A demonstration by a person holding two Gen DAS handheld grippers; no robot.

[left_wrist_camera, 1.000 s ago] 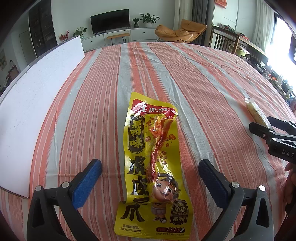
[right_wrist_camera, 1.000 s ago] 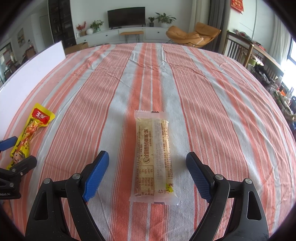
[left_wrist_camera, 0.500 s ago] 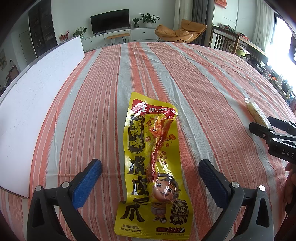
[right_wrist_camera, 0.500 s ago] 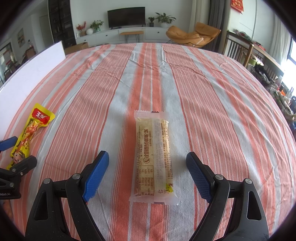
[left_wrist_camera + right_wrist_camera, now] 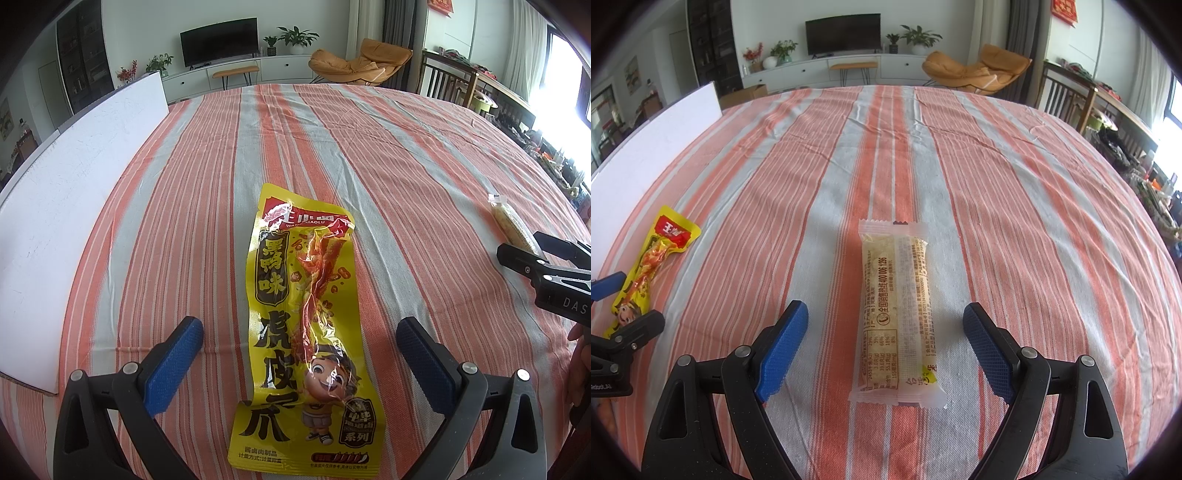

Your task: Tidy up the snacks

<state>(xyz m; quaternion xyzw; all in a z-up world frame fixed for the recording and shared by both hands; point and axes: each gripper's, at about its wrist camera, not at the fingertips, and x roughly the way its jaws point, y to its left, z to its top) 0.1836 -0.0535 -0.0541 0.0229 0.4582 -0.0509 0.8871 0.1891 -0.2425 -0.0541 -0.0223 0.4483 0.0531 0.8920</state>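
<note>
Both grippers hang apart over the striped desk [image 5: 388, 147]. Left gripper [image 5: 299, 354], at the bottom of its view, straddles the yellow snack packet [image 5: 306, 325], which lies flat at lower centre, clear of both blue pads [image 5: 173, 362]. Right gripper [image 5: 886, 347] likewise straddles the pale clear-wrapped snack bar [image 5: 897, 314], lying lengthwise at lower centre, untouched. A white board [image 5: 66, 206] stands along the left edge.

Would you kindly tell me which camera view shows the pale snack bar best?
The right wrist view: the pale snack bar lies whole and central between the open right claw. The left wrist view shows only its far end at the right edge.
</note>
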